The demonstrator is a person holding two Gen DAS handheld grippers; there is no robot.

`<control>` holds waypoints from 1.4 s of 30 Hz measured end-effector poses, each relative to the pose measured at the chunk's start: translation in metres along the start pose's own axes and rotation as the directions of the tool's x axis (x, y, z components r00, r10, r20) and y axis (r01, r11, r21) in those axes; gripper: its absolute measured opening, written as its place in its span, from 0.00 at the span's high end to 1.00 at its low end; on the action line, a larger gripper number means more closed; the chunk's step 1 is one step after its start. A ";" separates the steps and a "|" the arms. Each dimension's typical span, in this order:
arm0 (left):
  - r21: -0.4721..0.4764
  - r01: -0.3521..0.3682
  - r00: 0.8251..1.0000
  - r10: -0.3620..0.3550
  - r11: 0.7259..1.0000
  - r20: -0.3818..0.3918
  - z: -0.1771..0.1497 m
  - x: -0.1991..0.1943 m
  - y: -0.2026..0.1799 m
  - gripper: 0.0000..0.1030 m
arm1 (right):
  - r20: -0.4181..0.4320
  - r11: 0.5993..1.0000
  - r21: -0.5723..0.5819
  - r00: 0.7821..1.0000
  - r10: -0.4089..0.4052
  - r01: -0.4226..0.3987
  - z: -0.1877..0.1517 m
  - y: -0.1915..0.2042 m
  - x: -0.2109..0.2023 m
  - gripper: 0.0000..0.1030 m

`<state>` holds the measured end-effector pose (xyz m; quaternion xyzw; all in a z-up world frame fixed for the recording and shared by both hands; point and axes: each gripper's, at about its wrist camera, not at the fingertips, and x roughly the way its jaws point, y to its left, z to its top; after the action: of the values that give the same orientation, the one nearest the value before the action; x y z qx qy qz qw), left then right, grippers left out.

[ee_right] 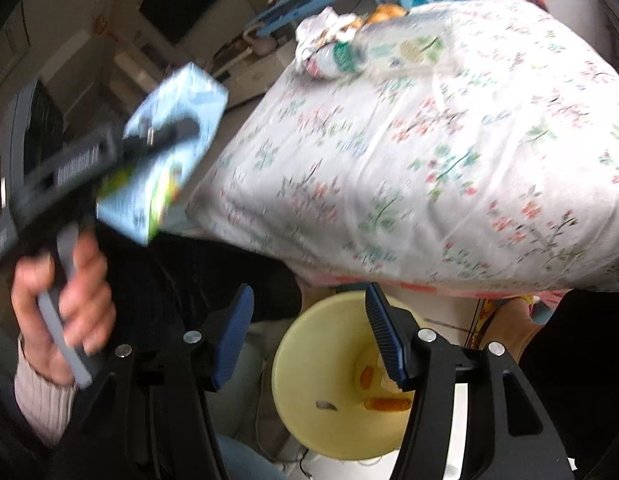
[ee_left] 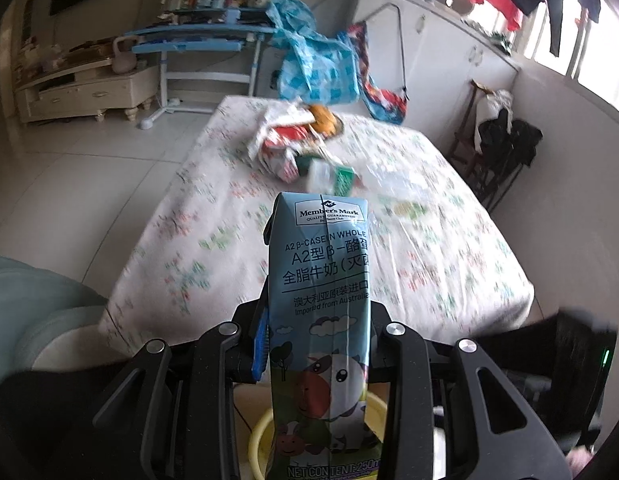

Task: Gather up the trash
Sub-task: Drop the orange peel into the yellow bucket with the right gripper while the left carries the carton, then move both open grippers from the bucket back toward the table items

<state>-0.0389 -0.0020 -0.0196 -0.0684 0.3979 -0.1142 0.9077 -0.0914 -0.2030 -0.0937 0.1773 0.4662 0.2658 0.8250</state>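
partly done: left gripper (ee_left: 315, 320) clamped on milk carton (ee_left: 321, 300), centre frame, above yellow bin (ee_right: 341, 380) (orange scraps already inside). right gripper (ee_right: 309, 344) open, empty. still left on table (ee_left: 449, 264), upper centre: wrappers (ee_left: 285, 140), plastic bottle (ee_right: 389, 52).

Black claw (ee_right: 309, 336) with blue ribbed pads (ee_right: 383, 336), silver screws.

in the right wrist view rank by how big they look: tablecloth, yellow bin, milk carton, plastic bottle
1. tablecloth
2. yellow bin
3. milk carton, though nearness to the camera inflates it
4. plastic bottle, farther off, so its true size is unsure
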 end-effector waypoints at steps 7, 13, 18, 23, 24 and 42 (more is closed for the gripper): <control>0.076 0.008 0.983 0.006 0.997 -0.182 -0.042 0.007 -0.029 0.68 | 0.138 0.996 0.089 0.990 -0.011 -0.001 0.009 -0.017 -0.026 0.38; 0.242 0.055 0.945 0.028 0.969 -0.327 -0.079 0.011 -0.060 0.47 | 0.145 0.995 0.102 0.989 -0.013 -0.002 0.012 -0.020 -0.027 0.38; 0.314 0.034 0.948 0.069 0.949 -0.310 -0.081 0.009 -0.069 0.28 | 0.137 0.995 0.098 0.990 -0.019 0.005 0.012 -0.019 -0.025 0.38; 0.290 0.019 0.949 0.075 0.957 -0.307 -0.076 0.012 -0.064 0.26 | 0.132 0.995 0.096 0.991 -0.025 0.012 0.010 -0.018 -0.025 0.38; 0.282 0.010 0.952 0.077 0.959 -0.296 -0.074 0.010 -0.062 0.24 | 0.131 0.995 0.094 0.991 -0.026 0.014 0.010 -0.017 -0.025 0.38; -0.015 -0.024 0.993 0.022 1.000 -0.116 -0.045 -0.008 -0.010 0.17 | 0.117 0.997 0.062 0.992 -0.045 0.038 0.008 -0.011 -0.019 0.38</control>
<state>-0.0789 -0.0115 -0.0418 -0.0643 0.4516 -0.1041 0.8838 -0.0891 -0.2237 -0.0827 0.2074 0.4276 0.2236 0.8510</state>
